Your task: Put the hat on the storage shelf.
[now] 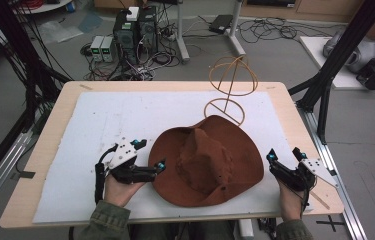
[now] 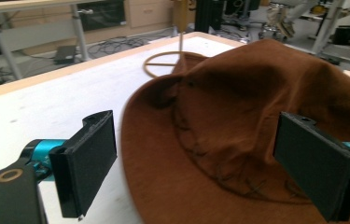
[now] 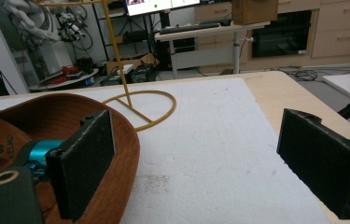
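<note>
On a white foam sheet [image 1: 100,130] covering a pale wooden table [image 1: 40,145], a brown wide-brimmed hat [image 1: 207,160] lies crown up near the front edge, between 2 hand-held grippers. The hat looks like soft suede: its crown is dented and creased, small eyelet holes dot the side, and a thin cord runs around the base of the crown in the left gripper view. In the right gripper view, a few pale letters show on the hat's side, too blurred to read.

The left gripper [image 1: 147,155] sits at the hat's left brim, jaws wide apart, 1 over the sheet and 1 over the brim. The right gripper [image 1: 286,154] rests just off the right brim, jaws likewise spread and holding nothing. Behind the hat stands a yellow wire hat stand [image 1: 230,87], its ring base touching or just behind the rear brim.
</note>
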`<action>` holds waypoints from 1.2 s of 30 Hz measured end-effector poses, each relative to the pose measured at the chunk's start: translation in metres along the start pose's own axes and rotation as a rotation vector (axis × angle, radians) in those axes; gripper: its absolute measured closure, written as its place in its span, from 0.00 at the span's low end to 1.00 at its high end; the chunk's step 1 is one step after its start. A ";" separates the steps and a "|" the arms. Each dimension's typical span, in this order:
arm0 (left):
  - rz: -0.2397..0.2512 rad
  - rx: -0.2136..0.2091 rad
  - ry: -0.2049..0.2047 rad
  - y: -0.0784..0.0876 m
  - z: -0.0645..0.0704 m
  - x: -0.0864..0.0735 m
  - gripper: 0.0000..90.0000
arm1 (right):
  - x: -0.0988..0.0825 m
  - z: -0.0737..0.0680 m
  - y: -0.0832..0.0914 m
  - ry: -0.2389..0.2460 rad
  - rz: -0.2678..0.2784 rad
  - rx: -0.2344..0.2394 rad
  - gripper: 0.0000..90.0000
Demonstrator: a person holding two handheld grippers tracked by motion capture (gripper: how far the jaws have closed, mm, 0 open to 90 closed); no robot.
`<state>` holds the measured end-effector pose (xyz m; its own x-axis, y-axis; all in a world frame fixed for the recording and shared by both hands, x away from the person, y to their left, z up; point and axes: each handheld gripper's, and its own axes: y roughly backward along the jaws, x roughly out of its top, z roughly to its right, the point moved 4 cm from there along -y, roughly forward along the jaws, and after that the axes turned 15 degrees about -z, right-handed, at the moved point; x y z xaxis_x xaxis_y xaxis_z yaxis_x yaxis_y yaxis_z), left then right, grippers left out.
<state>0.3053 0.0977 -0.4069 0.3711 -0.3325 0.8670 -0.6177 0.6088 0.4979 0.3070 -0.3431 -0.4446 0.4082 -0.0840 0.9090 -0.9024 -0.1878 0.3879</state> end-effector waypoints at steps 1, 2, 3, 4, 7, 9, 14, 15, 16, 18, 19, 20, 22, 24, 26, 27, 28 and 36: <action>-0.004 -0.015 -0.009 -0.006 0.005 0.003 0.15 | 0.000 0.000 -0.001 0.007 0.004 0.002 0.12; -0.004 -0.015 -0.009 -0.006 0.005 0.003 0.15 | 0.000 -0.001 -0.001 0.007 -0.001 0.004 0.12; -0.020 -0.029 -0.026 -0.012 0.010 0.005 0.15 | 0.000 -0.002 -0.002 0.007 0.001 0.007 0.12; -0.027 -0.034 -0.033 -0.015 0.012 0.006 0.15 | 0.000 -0.001 -0.002 0.012 -0.002 0.004 0.12; -0.022 -0.054 -0.036 -0.023 0.019 0.011 0.15 | 0.000 -0.003 -0.003 0.011 -0.003 0.011 0.12; -0.022 -0.076 -0.043 -0.028 0.024 0.014 0.15 | 0.000 -0.003 -0.003 0.016 -0.004 0.010 0.12; -0.038 -0.105 -0.070 -0.047 0.038 0.021 0.15 | 0.000 -0.004 -0.004 0.017 -0.006 0.016 0.12; -0.040 -0.111 -0.074 -0.050 0.040 0.022 0.15 | 0.000 -0.004 -0.004 0.017 -0.006 0.017 0.12; -0.043 -0.117 -0.072 -0.054 0.042 0.023 0.15 | 0.000 -0.004 -0.005 0.016 -0.005 0.018 0.12; -0.059 -0.123 -0.073 -0.061 0.044 0.023 0.15 | 0.000 -0.004 -0.004 0.014 -0.005 0.019 0.12; -0.071 -0.125 -0.074 -0.064 0.045 0.023 0.15 | 0.000 -0.004 -0.004 0.010 -0.006 0.020 0.12; -0.071 -0.125 -0.074 -0.064 0.045 0.023 0.15 | 0.000 -0.004 -0.004 0.010 -0.006 0.020 0.12; -0.103 -0.130 -0.077 -0.072 0.047 0.021 0.15 | 0.000 -0.002 -0.004 0.003 -0.004 0.020 0.12; -0.124 -0.133 -0.085 -0.076 0.048 0.020 0.15 | 0.001 -0.001 -0.004 0.009 -0.001 0.018 0.12; -0.132 -0.137 -0.087 -0.080 0.050 0.020 0.15 | 0.001 -0.001 -0.004 0.002 -0.003 0.018 0.12; -0.133 -0.141 -0.086 -0.084 0.052 0.020 0.15 | 0.001 0.000 -0.004 0.002 0.000 0.019 0.12; -0.139 -0.141 -0.089 -0.086 0.053 0.020 0.15 | 0.001 0.000 -0.004 -0.004 -0.002 0.017 0.12; -0.181 -0.147 -0.111 -0.096 0.057 0.016 0.24 | 0.001 0.001 -0.004 -0.006 0.001 0.019 0.12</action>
<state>0.3312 -0.0077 -0.4396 0.3829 -0.5175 0.7652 -0.4376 0.6279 0.6436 0.3109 -0.3437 -0.4451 0.4085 -0.0895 0.9084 -0.8999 -0.2059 0.3844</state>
